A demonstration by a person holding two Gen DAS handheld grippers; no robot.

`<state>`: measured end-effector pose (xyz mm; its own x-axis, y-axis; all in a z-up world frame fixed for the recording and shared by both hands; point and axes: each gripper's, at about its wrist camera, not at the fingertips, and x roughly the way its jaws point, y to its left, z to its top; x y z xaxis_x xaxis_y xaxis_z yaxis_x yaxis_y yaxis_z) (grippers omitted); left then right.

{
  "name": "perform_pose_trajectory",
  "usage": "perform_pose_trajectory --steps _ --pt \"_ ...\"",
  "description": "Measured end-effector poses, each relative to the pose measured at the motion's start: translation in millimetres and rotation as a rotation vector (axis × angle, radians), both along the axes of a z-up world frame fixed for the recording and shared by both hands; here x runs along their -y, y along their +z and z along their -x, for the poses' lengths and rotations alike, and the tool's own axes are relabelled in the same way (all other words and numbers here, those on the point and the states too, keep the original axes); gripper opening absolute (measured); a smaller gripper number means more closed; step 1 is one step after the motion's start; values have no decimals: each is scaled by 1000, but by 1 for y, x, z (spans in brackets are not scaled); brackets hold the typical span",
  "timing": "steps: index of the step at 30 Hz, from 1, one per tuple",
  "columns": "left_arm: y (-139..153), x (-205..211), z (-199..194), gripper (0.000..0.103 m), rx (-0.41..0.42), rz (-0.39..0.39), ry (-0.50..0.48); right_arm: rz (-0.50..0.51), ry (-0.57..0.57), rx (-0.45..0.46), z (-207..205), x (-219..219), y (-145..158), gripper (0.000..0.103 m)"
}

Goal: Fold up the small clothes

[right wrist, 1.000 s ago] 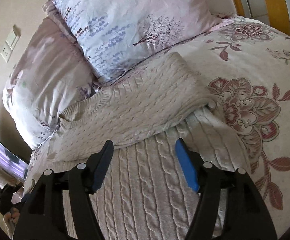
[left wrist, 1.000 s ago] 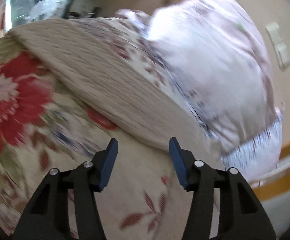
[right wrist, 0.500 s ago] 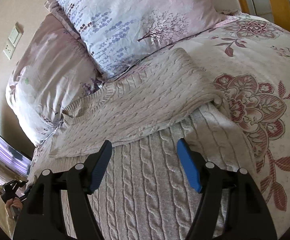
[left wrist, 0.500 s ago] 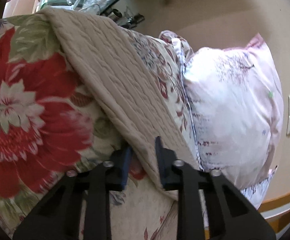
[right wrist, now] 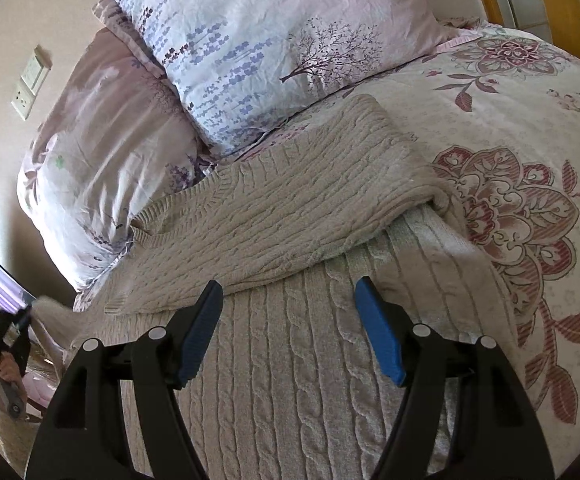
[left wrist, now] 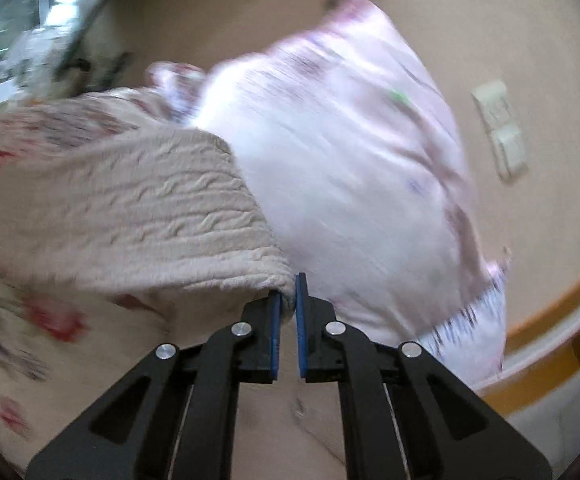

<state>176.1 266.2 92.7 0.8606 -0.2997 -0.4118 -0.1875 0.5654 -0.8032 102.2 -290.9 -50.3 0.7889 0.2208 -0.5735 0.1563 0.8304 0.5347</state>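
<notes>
Now the left tongs (left wrist: 286, 300) are pressed together on the corner of the cream cable-knit sweater (left wrist: 130, 220), pinching the knit edge between their blue pads, where a second ago they stood spread above the bed with nothing between them. The left-wrist view is streaked with blur, and the corner of the knit looks raised off the floral bedspread (left wrist: 30, 320) instead of lying flat as it did earlier, with the pink pillow (left wrist: 350, 180) large behind it. To my eye that means the grab is made and the fold on this side is beginning: the held corner can be carried across the body of the sweater. From the right-wrist view the sweater (right wrist: 290, 360) lies spread on the bed, its body under the camera and one sleeve (right wrist: 290, 208) already folded across it, close below the two pillows (right wrist: 270, 40). The right tongs (right wrist: 290, 320) hover over the knit body, spread wide and pinching nothing, much as they were a second ago; that view has hardly shifted. At its far left edge the left tongs show small and blurred, with a pale streak of knit lifted beside them, which was not there before.
</notes>
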Motion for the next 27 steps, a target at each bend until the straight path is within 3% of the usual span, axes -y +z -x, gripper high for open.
perform_pose_trajectory --steps 5,8,12,14,19,25,27 --pt "-2 73 -21 6 30 19 -197 -1 -2 2 0 0 0 70" --pt "-17 136 -33 6 15 17 -344 2 -3 2 1 0 0 70" --pt "-49 202 -46 7 -81 -18 -505 31 0 -18 -1 -3 1 70" --pt "-66 222 -48 12 -156 -55 -571 90 30 -54 -3 -11 6 70" --pt "-74 195 -26 37 -165 -42 -558 243 201 -24 -3 -44 44 70" --pt "-72 131 -2 37 -176 -112 -409 454 497 102 -19 -130 83 68" --pt "-77 118 2 37 -199 -110 -372 532 614 152 -27 -174 86 58"
